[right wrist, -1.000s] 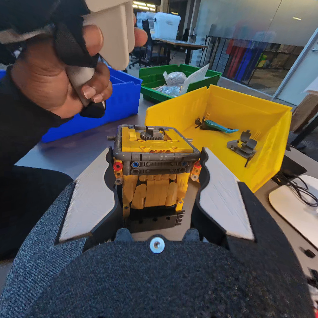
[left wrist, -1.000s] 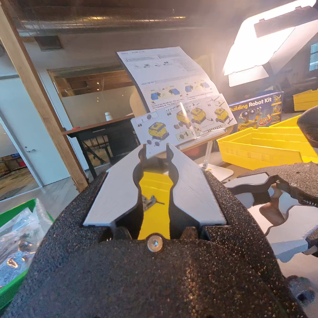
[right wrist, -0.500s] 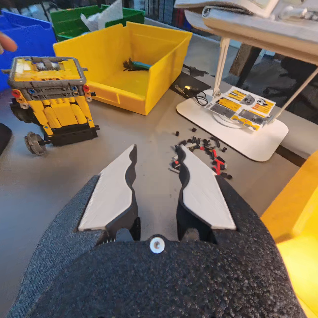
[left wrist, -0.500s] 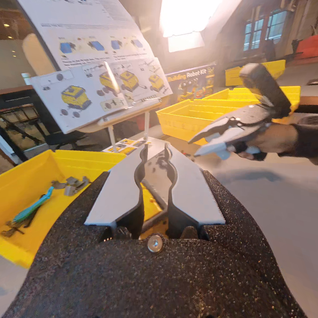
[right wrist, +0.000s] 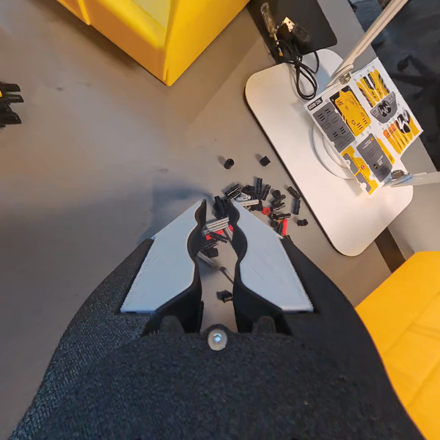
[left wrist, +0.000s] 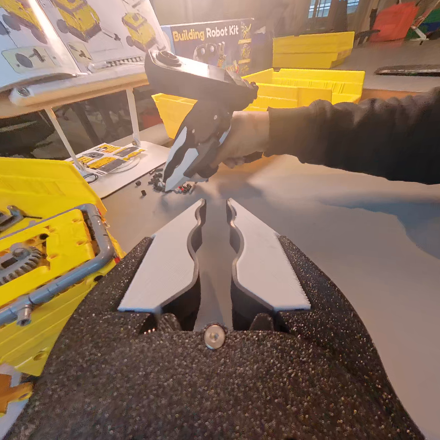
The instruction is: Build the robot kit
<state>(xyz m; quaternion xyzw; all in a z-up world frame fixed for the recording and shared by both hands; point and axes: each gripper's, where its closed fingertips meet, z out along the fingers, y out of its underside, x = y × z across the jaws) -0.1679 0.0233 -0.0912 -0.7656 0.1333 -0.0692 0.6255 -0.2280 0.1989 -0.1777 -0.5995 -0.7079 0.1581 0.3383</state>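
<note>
The small black, grey and red connector pins (right wrist: 259, 207) lie loose on the grey tabletop (right wrist: 100, 166); they look light, hard and prone to roll, best pinched across the shaft. The right gripper (right wrist: 217, 204) hovers over them, jaws slightly apart and empty. The left gripper (left wrist: 215, 202), jaws likewise apart, is beside the yellow block model (left wrist: 54, 257).

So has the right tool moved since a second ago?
Yes. The right tool went from straddling the yellow model to the right, toward the white stand base, and down; its tips now sit over the pile of small pins.
</note>
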